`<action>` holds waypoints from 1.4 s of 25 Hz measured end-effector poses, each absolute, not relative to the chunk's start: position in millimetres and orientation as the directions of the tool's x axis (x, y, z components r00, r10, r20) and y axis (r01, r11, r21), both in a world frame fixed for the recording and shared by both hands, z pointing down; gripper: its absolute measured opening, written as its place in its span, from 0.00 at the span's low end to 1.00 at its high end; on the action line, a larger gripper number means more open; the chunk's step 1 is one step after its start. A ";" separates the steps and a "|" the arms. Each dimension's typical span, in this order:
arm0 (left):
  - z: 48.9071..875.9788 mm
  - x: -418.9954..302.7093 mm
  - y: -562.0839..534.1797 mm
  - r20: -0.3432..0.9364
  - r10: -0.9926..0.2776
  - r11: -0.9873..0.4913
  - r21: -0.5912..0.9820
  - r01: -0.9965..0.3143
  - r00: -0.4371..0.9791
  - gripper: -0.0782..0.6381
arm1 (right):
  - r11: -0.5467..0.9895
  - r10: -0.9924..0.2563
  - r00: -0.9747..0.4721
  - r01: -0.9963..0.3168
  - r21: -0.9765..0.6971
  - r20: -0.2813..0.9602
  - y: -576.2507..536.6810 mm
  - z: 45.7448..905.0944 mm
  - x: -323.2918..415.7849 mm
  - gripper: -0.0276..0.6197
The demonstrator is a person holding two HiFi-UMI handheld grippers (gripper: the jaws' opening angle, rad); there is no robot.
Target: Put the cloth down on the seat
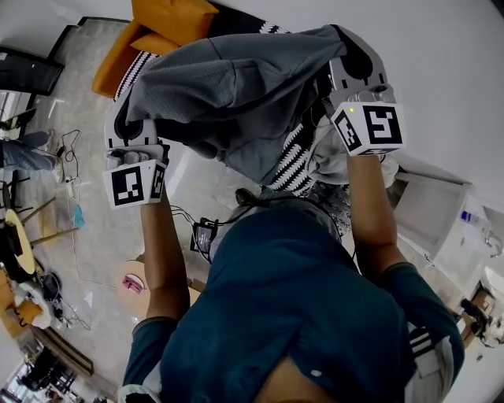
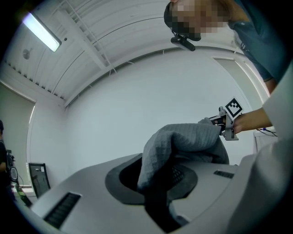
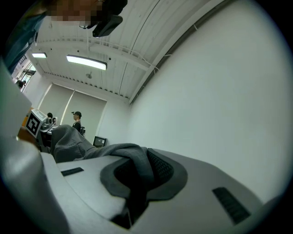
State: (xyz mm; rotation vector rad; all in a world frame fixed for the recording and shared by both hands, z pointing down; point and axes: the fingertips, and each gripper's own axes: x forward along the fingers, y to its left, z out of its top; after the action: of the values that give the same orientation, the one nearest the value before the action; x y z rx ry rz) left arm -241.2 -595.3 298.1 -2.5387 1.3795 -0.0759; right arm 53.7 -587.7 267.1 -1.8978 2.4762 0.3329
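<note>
A grey cloth (image 1: 236, 86) hangs spread in the air between my two grippers. In the head view my left gripper (image 1: 126, 130) is shut on its left end and my right gripper (image 1: 350, 59) on its right end. Seen from the left gripper (image 2: 158, 183), the cloth (image 2: 178, 146) rises out of the jaws and runs across to the right gripper (image 2: 226, 122). The right gripper (image 3: 137, 178) pinches a fold of the cloth (image 3: 123, 157), which stretches left to the other gripper (image 3: 39, 128). An orange seat (image 1: 169, 24) shows beyond the cloth, with black-and-white striped fabric (image 1: 295, 161) beneath it.
A white box (image 1: 433, 208) stands at the right. On the floor lie a black device with cables (image 1: 203, 234), and a round wooden table (image 1: 20, 244) stands at the left. A person (image 3: 77, 119) is far off in the room, near a monitor (image 2: 39, 178).
</note>
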 end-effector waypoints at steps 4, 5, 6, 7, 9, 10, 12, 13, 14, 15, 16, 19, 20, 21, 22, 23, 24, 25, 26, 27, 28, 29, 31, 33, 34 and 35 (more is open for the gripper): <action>301.4 -227.7 -612.6 -0.055 -0.843 -0.504 -0.266 -0.822 0.535 0.19 | 0.266 -0.948 -0.284 -0.955 0.135 -0.144 -609.6 275.2 67.1 0.09; 300.0 -223.7 -616.3 -0.057 -0.845 -0.499 -0.273 -0.823 0.531 0.19 | 0.266 -0.947 -0.284 -0.955 0.128 -0.150 -613.8 275.8 72.1 0.09; 298.3 -219.3 -620.1 -0.062 -0.847 -0.493 -0.277 -0.825 0.527 0.19 | 0.266 -0.946 -0.284 -0.956 0.124 -0.157 -617.9 275.1 77.2 0.09; 296.3 -214.6 -623.9 -0.067 -0.849 -0.488 -0.279 -0.827 0.524 0.19 | 0.267 -0.944 -0.284 -0.956 0.122 -0.165 -621.8 273.7 82.1 0.09; 292.2 -205.4 -631.2 -0.072 -0.850 -0.484 -0.286 -0.827 0.522 0.19 | 0.268 -0.942 -0.286 -0.956 0.116 -0.176 -628.6 270.3 89.9 0.09; 290.4 -202.0 -634.8 -0.073 -0.849 -0.484 -0.290 -0.826 0.523 0.19 | 0.268 -0.941 -0.285 -0.957 0.113 -0.181 -631.5 268.8 92.6 0.09; 287.7 -197.7 -641.5 -0.072 -0.848 -0.484 -0.295 -0.824 0.524 0.19 | 0.266 -0.940 -0.282 -0.958 0.106 -0.189 -637.0 266.7 96.7 0.09; 286.9 -196.0 -644.8 -0.072 -0.848 -0.484 -0.296 -0.823 0.525 0.19 | 0.264 -0.941 -0.279 -0.959 0.102 -0.192 -639.6 266.4 98.9 0.09; 286.6 -194.5 -648.4 -0.073 -0.848 -0.485 -0.297 -0.823 0.526 0.19 | 0.261 -0.942 -0.275 -0.960 0.098 -0.193 -642.5 266.5 101.0 0.09; 286.7 -193.2 -652.3 -0.073 -0.847 -0.486 -0.298 -0.822 0.527 0.19 | 0.256 -0.943 -0.270 -0.962 0.095 -0.193 -645.7 267.0 102.7 0.09; 287.2 -192.3 -656.7 -0.075 -0.845 -0.488 -0.298 -0.821 0.529 0.19 | 0.252 -0.945 -0.265 -0.963 0.093 -0.193 -649.3 267.7 103.6 0.09; 292.0 -191.4 -670.8 -0.076 -0.835 -0.503 -0.297 -0.812 0.545 0.19 | 0.236 -0.951 -0.251 -0.967 0.099 -0.183 -660.1 271.7 102.9 0.09; 295.5 -191.4 -675.5 -0.074 -0.831 -0.510 -0.294 -0.808 0.552 0.19 | 0.230 -0.954 -0.245 -0.968 0.105 -0.175 -663.0 274.1 102.5 0.09; 300.0 -191.8 -680.3 -0.071 -0.827 -0.518 -0.289 -0.805 0.558 0.19 | 0.223 -0.957 -0.239 -0.968 0.112 -0.165 -665.8 276.9 102.5 0.09; 305.1 -192.6 -685.7 -0.068 -0.823 -0.527 -0.282 -0.802 0.564 0.19 | 0.214 -0.961 -0.231 -0.970 0.118 -0.154 -668.9 280.2 102.7 0.09; 310.2 -193.8 -692.1 -0.064 -0.819 -0.535 -0.277 -0.799 0.570 0.19 | 0.205 -0.964 -0.222 -0.971 0.123 -0.146 -672.7 283.8 102.5 0.09; 315.1 -195.2 -699.8 -0.061 -0.815 -0.542 -0.275 -0.794 0.577 0.19 | 0.195 -0.967 -0.213 -0.972 0.128 -0.140 -677.6 287.8 101.5 0.09; 320.0 -196.6 -708.2 -0.057 -0.811 -0.548 -0.277 -0.789 0.583 0.19 | 0.188 -0.969 -0.206 -0.973 0.132 -0.136 -683.2 292.6 99.5 0.09; 325.7 -198.2 -716.5 -0.053 -0.807 -0.554 -0.279 -0.785 0.588 0.19 | 0.184 -0.971 -0.202 -0.974 0.136 -0.130 -689.1 298.3 96.6 0.09; 332.4 -200.2 -724.2 -0.047 -0.805 -0.559 -0.277 -0.782 0.592 0.19 | 0.182 -0.973 -0.199 -0.973 0.140 -0.120 -695.0 304.8 93.2 0.09; 339.9 -202.9 -731.1 -0.038 -0.804 -0.564 -0.269 -0.781 0.594 0.19 | 0.180 -0.975 -0.196 -0.973 0.144 -0.107 -700.9 311.7 89.5 0.09; 347.5 -206.2 -737.6 -0.028 -0.804 -0.568 -0.258 -0.781 0.594 0.19 | 0.177 -0.977 -0.192 -0.973 0.148 -0.092 -707.0 318.4 85.9 0.09; 361.2 -212.4 -750.1 -0.009 -0.803 -0.576 -0.240 -0.781 0.596 0.19 | 0.169 -0.981 -0.181 -0.974 0.152 -0.068 -719.4 331.5 80.3 0.09; 374.1 -215.4 -761.7 0.010 -0.800 -0.585 -0.231 -0.777 0.599 0.19 | 0.163 -0.984 -0.172 -0.975 0.152 -0.051 -730.1 345.0 76.7 0.09; 380.7 -215.8 -767.1 0.019 -0.798 -0.589 -0.228 -0.775 0.602 0.19 | 0.162 -0.984 -0.170 -0.975 0.152 -0.044 -734.8 351.9 75.6 0.09; 387.3 -215.7 -772.2 0.027 -0.797 -0.593 -0.225 -0.773 0.604 0.19 | 0.162 -0.985 -0.169 -0.975 0.151 -0.037 -739.3 358.7 75.3 0.09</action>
State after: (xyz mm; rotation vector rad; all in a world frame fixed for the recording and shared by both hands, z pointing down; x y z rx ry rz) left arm -215.7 -772.2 387.3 -2.6388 1.3061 -0.1849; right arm 75.3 -739.3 358.7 -2.0679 2.4458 0.2238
